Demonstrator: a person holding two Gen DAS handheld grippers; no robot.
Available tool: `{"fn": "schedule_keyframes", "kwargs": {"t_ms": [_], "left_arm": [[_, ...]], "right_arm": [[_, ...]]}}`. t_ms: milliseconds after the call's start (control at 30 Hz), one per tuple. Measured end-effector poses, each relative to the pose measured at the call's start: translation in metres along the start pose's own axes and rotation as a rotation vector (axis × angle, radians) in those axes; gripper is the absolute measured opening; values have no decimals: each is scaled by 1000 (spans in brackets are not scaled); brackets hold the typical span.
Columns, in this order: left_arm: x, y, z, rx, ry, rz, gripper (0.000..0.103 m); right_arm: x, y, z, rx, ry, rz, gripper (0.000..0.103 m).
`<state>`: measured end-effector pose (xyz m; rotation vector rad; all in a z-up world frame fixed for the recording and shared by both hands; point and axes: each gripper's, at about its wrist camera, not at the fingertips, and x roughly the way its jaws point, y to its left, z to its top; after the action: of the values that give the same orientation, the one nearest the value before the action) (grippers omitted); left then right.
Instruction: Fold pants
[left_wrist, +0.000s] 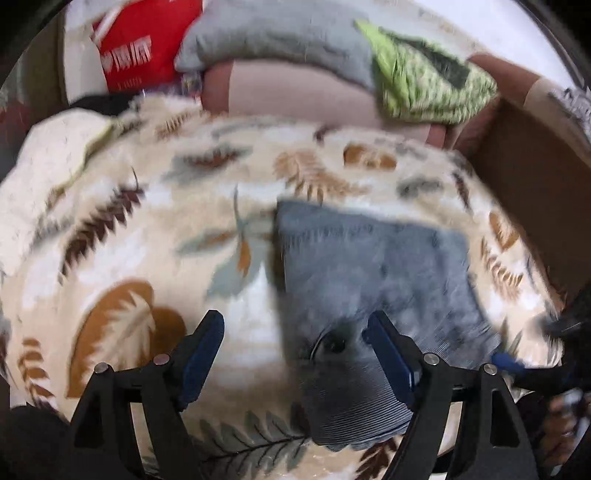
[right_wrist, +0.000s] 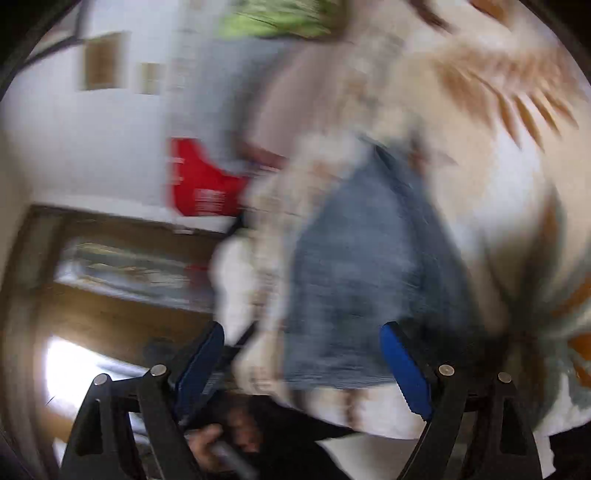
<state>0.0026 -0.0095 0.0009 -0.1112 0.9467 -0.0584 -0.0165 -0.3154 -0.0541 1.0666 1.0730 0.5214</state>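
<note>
The grey-blue corduroy pants (left_wrist: 373, 280) lie folded into a compact rectangle on a cream feather-print blanket (left_wrist: 155, 229). My left gripper (left_wrist: 295, 328) is open and empty, just above the near edge of the pants, its right finger over the fabric. The right wrist view is strongly blurred. It shows the pants (right_wrist: 354, 280) on the blanket (right_wrist: 495, 192) ahead of my right gripper (right_wrist: 303, 339), which is open and empty. The right gripper's tip also shows at the right edge of the left wrist view (left_wrist: 532, 369).
Grey pillow (left_wrist: 273, 40), green knitted cushion (left_wrist: 424, 77) and red bag (left_wrist: 140, 48) lie at the back. A brown cardboard box (left_wrist: 532, 192) stands on the right. Wooden furniture (right_wrist: 110, 302) shows left of the bed. A hand (right_wrist: 221, 439) holds the other gripper.
</note>
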Motion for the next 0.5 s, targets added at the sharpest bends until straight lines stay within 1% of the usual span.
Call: {"fn": "schedule_keyframes", "kwargs": {"t_ms": [33, 67, 100, 133, 200, 233, 267, 333, 367, 400, 433, 467, 500], "left_arm": [[4, -1, -4, 1, 23, -16, 81], [4, -1, -11, -2, 26, -33, 81], [1, -1, -13, -5, 12, -44, 81], [-4, 0, -14, -9, -14, -47, 81], [-12, 0, -15, -12, -55, -52, 81], [-10, -1, -17, -6, -54, -53, 81], [-3, -2, -18, 4, -32, -47, 81], [14, 3, -21, 2, 12, -48, 81], [22, 5, -22, -1, 21, -43, 81], [26, 5, -24, -2, 15, -40, 81], [26, 4, -26, 6, 0, -37, 82], [25, 3, -26, 18, -10, -28, 83], [25, 3, -26, 22, -12, -25, 83]], "right_arm": [[13, -19, -3, 59, 26, -66, 81], [11, -27, -7, 92, -10, -47, 76], [7, -24, -7, 103, -19, -40, 75], [0, -14, -7, 92, -32, -55, 76], [-9, 8, -7, 29, -69, -88, 76], [-8, 16, -7, 14, -64, -88, 76], [-5, 19, -6, 14, -55, -90, 76], [9, 16, -5, 49, -24, -113, 76], [17, 9, -3, 76, -4, -129, 76], [24, 3, -2, 105, 2, -140, 76], [28, -7, -1, 154, -7, -131, 76], [27, -12, -3, 203, -33, -105, 76], [24, -13, -4, 221, -46, -96, 76]]}}
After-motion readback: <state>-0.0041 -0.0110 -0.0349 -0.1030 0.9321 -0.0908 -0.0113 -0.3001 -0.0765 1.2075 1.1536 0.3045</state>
